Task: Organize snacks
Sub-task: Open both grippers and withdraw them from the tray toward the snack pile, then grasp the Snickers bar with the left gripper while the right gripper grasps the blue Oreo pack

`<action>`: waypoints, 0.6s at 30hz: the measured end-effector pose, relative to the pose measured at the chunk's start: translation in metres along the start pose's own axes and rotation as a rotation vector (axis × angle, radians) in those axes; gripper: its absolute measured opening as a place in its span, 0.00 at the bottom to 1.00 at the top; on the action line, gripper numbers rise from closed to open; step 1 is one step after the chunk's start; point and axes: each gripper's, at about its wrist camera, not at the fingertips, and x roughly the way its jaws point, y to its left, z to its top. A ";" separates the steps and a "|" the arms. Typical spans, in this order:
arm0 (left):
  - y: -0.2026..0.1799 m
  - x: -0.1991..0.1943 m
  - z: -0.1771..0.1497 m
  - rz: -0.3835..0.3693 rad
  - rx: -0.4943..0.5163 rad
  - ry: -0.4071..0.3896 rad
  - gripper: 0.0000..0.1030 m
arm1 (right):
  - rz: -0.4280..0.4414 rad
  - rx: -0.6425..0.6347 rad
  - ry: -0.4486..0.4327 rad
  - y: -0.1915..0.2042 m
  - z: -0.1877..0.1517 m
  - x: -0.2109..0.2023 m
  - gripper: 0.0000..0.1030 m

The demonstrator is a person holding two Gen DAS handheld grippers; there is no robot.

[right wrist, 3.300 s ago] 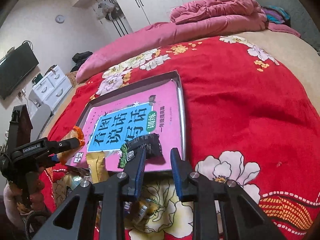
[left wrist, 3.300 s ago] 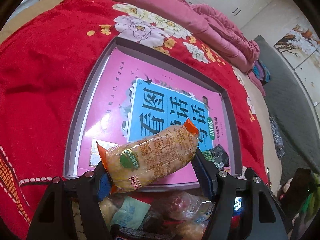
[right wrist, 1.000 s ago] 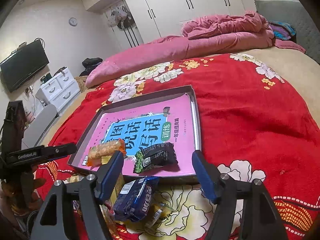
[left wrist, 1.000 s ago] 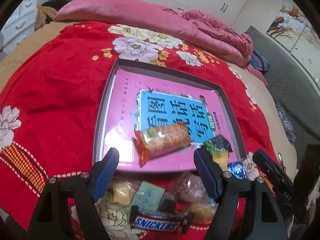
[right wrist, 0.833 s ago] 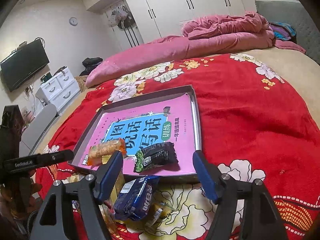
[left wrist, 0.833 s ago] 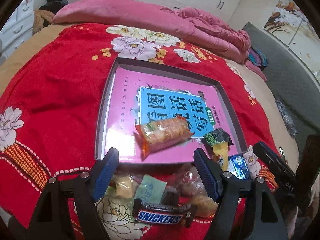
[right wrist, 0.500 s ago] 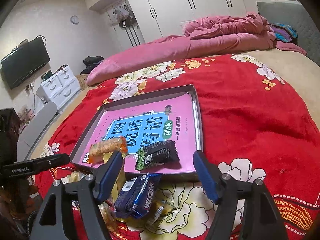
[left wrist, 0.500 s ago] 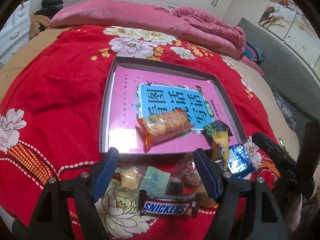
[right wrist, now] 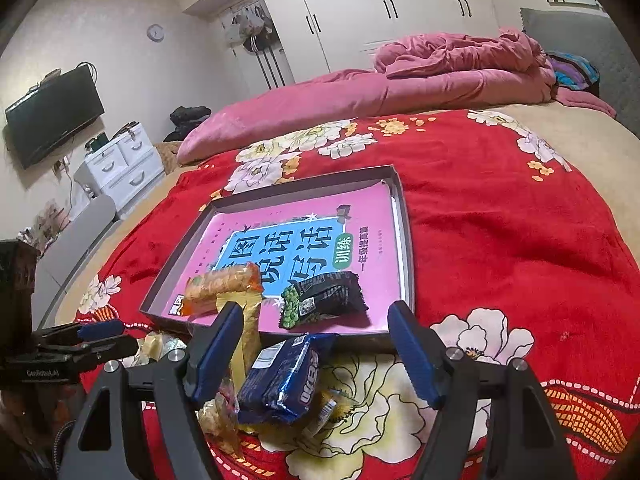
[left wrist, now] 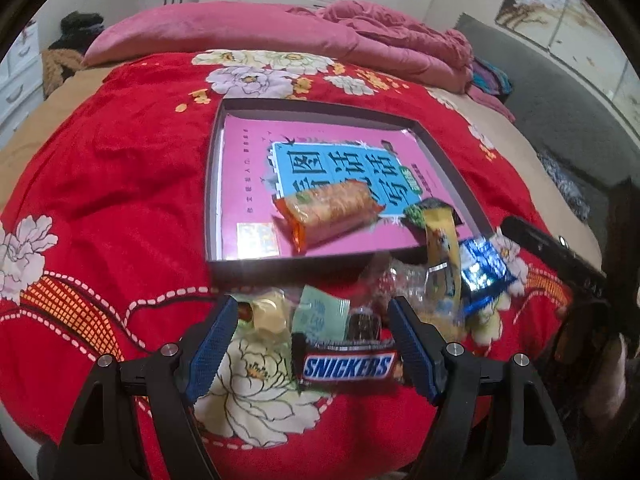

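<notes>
A grey tray [left wrist: 214, 184] with a pink book in it lies on the red blanket. In the tray lie an orange cracker pack [left wrist: 332, 208] and a black-green packet [right wrist: 324, 298]. A yellow packet [left wrist: 440, 248] leans on the tray's front wall. My left gripper [left wrist: 312, 304] is open above the loose pile. A Snickers bar [left wrist: 346, 366], a green sachet [left wrist: 320, 316] and a pale wrapped sweet [left wrist: 268, 314] show between its fingers, untouched. My right gripper [right wrist: 316, 308] is open over a blue Oreo pack [right wrist: 284, 376].
A pink duvet [right wrist: 460, 64] and a pillow [left wrist: 208, 36] lie at the bed's far side. White drawers [right wrist: 120, 164] and a wall TV [right wrist: 52, 116] stand left of the bed. The other gripper [left wrist: 552, 256] reaches in from the right.
The orange pack and the black-green packet, held earlier, now lie in the tray. My left gripper has drawn back toward the bed's near edge, so the Snickers bar shows fully. The right gripper barely moved.
</notes>
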 end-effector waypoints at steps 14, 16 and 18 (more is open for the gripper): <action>-0.013 -0.003 -0.019 -0.005 0.126 0.027 0.76 | 0.001 0.004 0.033 0.008 -0.010 -0.006 0.72; -0.015 -0.003 -0.022 -0.020 0.136 0.039 0.76 | 0.003 0.001 0.042 0.009 -0.012 -0.006 0.72; -0.016 -0.002 -0.025 -0.028 0.140 0.049 0.76 | 0.004 -0.004 0.053 0.012 -0.014 -0.006 0.72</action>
